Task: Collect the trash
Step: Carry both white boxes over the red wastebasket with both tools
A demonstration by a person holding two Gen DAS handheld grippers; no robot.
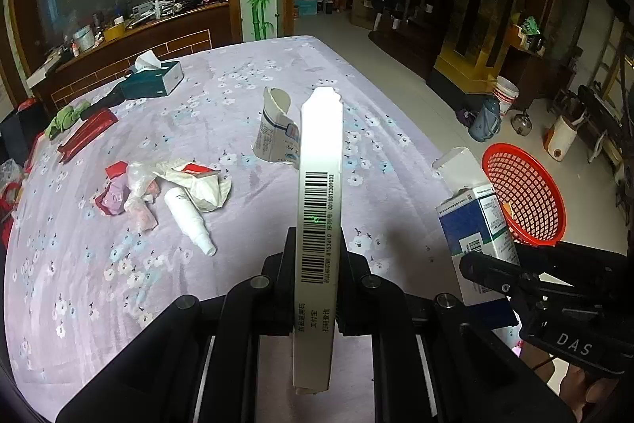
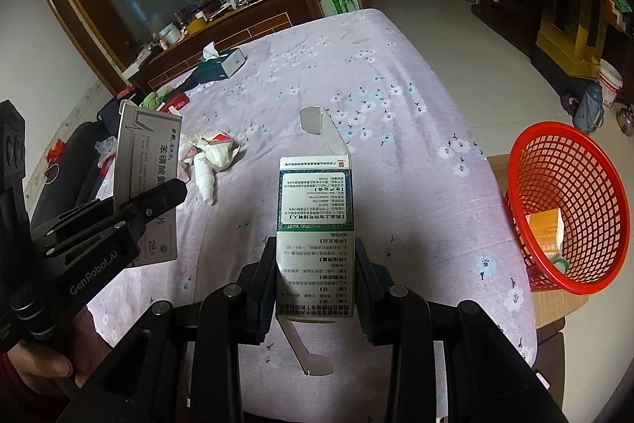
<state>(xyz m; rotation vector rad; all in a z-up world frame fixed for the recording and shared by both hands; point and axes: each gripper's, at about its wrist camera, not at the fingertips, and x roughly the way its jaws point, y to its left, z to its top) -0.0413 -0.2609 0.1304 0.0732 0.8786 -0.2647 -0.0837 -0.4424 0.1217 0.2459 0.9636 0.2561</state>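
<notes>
1. Currently clamped edge-on in the left tongs [image 1: 317, 264]: a flat white medicine carton [image 1: 319, 185] with a barcode, pads pressed tight on its narrow sides.
2. Gripped in the right tongs [image 2: 316, 280]: a blue-and-white medicine box [image 2: 315, 224], top flap open, jaws partly apart around it.
3. Both held above the floral-covered desk [image 1: 198, 304].
4. Just off the desk's right edge: a red mesh basket [image 2: 570, 193] with an orange box [image 2: 547, 228] inside.
5. Left lying on the cloth: a white bottle [image 1: 190, 221], crumpled wrappers [image 1: 166, 185], a torn carton [image 1: 275, 133].
</notes>
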